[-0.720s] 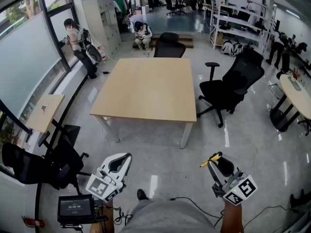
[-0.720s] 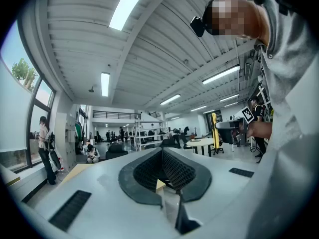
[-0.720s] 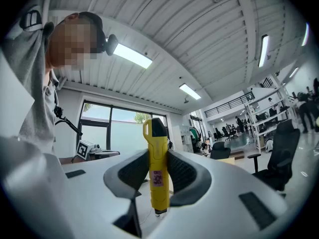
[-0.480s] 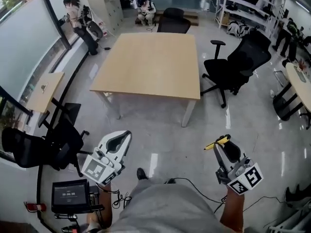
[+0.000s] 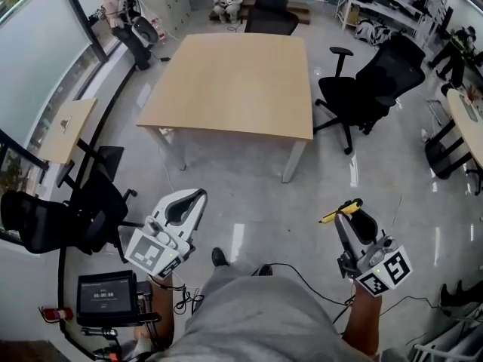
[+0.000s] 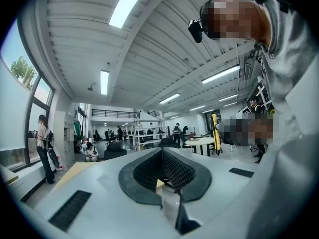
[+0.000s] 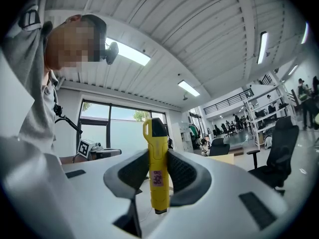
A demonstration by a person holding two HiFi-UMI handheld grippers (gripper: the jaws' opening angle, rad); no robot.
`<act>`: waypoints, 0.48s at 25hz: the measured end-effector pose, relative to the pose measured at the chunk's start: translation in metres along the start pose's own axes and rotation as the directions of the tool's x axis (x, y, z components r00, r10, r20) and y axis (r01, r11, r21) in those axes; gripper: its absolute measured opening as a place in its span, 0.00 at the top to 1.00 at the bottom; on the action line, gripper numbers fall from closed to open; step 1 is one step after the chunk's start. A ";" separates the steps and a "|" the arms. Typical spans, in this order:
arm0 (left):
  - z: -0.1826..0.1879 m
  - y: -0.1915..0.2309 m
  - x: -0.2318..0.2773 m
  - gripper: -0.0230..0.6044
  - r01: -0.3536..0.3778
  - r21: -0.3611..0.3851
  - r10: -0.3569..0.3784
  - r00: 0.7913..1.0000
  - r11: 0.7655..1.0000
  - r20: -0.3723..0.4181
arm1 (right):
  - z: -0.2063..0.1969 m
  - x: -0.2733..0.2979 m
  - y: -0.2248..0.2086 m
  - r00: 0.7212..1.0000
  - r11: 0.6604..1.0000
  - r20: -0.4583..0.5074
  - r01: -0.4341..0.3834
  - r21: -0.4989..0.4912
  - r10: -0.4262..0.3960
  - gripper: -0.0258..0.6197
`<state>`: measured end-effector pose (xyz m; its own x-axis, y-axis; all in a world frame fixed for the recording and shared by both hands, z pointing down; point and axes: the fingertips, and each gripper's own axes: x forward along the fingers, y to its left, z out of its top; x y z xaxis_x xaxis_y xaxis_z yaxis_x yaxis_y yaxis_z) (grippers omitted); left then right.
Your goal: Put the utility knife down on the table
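A yellow utility knife (image 7: 157, 168) stands upright between the dark pads of my right gripper (image 7: 158, 153), which is shut on it. In the head view the knife (image 5: 337, 212) pokes out to the left of the right gripper (image 5: 353, 208), low on the right, above the grey floor. The light wooden table (image 5: 226, 81) stands ahead, well apart from both grippers, its top bare. My left gripper (image 5: 198, 195) is low on the left. In the left gripper view the left gripper (image 6: 162, 151) has its pad tips together and nothing between them.
Black office chairs stand right of the table (image 5: 370, 89), behind it (image 5: 272, 17) and at my left (image 5: 53, 228). A small side desk (image 5: 64, 127) lines the window wall. A screen on a stand (image 5: 106, 296) and a floor cable (image 5: 302, 277) lie near my feet. People (image 5: 121, 13) are far back.
The table has come closer and fills more of the head view. Both grippers sit higher in the picture. The knife stays gripped in the right gripper.
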<state>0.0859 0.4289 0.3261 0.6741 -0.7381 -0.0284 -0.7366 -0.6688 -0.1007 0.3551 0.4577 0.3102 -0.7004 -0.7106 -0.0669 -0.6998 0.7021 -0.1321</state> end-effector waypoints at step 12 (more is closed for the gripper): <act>-0.014 0.038 -0.001 0.95 0.038 -0.013 -0.038 0.999 0.999 -0.008 | -0.006 0.043 0.011 1.000 0.999 0.006 0.014 0.040 -0.014 0.78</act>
<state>0.0560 0.4030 0.3360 0.7010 -0.7130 -0.0168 -0.7113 -0.6973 -0.0884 0.3166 0.4347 0.3120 -0.6895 -0.7207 -0.0713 -0.7032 0.6898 -0.1723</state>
